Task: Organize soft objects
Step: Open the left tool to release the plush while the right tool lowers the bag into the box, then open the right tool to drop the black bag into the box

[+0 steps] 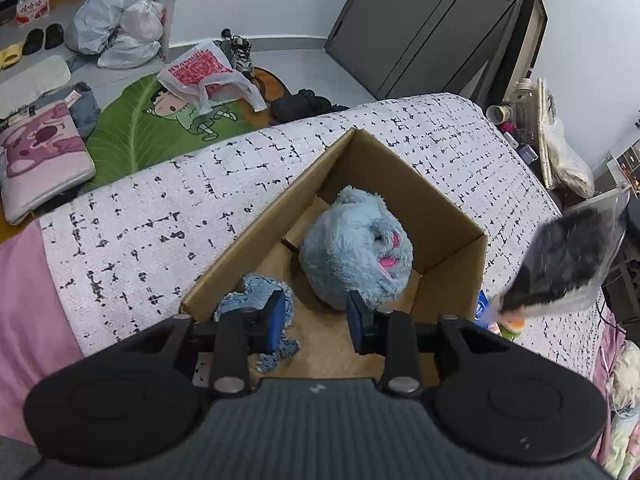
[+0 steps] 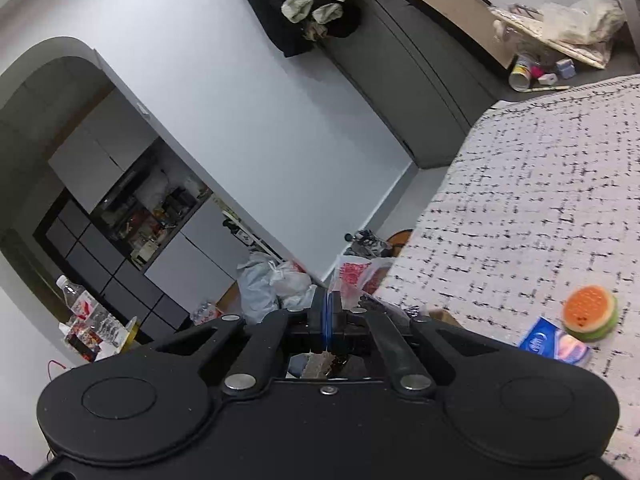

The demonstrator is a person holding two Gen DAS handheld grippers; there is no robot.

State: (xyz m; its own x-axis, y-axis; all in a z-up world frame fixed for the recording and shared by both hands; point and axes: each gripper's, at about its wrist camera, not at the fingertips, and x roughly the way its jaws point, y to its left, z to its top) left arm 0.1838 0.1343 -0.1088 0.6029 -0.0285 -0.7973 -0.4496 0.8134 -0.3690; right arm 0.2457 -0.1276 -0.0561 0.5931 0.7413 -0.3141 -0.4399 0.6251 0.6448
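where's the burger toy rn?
The burger toy lies on the bedspread at the right wrist view's far right, touching a blue packet, outside the cardboard box.

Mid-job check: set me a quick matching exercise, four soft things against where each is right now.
1. blue plush toy
2. blue knit cloth
3. burger toy
4. dark furry item in a clear bag

A. on the bedspread, outside the box
B. in the air to the right of the box
C. deep inside the cardboard box
D. at the box's near corner

Pairs: 1-C, 2-D, 3-A, 4-B
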